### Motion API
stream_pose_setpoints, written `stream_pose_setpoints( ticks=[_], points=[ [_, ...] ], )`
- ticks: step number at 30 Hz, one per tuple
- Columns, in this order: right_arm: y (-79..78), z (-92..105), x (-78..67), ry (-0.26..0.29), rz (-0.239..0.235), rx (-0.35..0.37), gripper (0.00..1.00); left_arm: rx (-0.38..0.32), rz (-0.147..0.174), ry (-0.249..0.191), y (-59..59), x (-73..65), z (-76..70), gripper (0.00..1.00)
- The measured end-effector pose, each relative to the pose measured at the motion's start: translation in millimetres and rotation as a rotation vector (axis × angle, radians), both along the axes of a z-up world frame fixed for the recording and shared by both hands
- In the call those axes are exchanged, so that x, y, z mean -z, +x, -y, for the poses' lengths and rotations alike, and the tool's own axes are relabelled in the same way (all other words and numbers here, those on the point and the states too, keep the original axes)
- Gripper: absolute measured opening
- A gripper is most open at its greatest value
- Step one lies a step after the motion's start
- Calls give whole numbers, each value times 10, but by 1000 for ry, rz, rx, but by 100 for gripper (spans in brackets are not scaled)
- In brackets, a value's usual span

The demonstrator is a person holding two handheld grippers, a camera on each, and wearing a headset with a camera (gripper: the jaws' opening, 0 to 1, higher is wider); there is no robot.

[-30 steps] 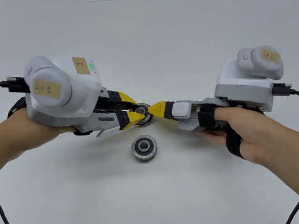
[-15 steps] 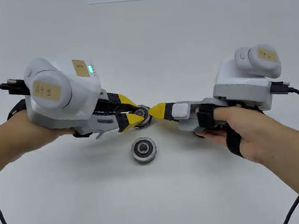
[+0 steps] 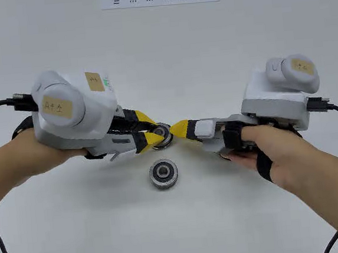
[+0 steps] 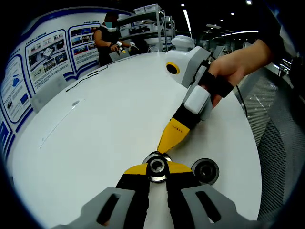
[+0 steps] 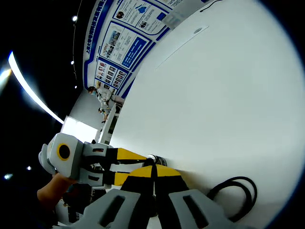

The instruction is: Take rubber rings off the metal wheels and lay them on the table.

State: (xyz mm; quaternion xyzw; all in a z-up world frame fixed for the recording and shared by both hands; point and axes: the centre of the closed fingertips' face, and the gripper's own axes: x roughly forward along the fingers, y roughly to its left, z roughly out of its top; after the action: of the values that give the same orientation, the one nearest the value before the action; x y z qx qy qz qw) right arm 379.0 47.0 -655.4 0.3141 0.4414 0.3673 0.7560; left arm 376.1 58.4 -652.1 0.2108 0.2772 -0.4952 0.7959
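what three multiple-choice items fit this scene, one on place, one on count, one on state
1. Where does the loose black-rimmed metal wheel lie? A) on the white table B) in a grey tray C) on a shelf
2. How many such wheels show? A) one B) two C) four
3. How is the left gripper? A) wide open B) shut on the held wheel C) laid down
Key: 1 A, it rests on bare tabletop; 2 B, one loose, one held; 3 B, yellow tips clamp its sides.
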Motion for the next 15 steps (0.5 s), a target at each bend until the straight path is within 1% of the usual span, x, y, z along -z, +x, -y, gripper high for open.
stream_pose_setpoints(
  ticks=[2,5,12,15],
  points=[
    [-7,-6,-8,2,-4,0,1,-2,-2,-4,0,0,-1,13],
    [-14,-20,-26,-5,9,-10,0,1,-2,-3,1,1,-1,13],
    [-20,-37,-42,1,14,-19,0,2,-2,-2,-1,0,2,13],
    [-24,-44,-48,-5,23,-29,0,2,-2,-2,-2,-1,2,13]
  ],
)
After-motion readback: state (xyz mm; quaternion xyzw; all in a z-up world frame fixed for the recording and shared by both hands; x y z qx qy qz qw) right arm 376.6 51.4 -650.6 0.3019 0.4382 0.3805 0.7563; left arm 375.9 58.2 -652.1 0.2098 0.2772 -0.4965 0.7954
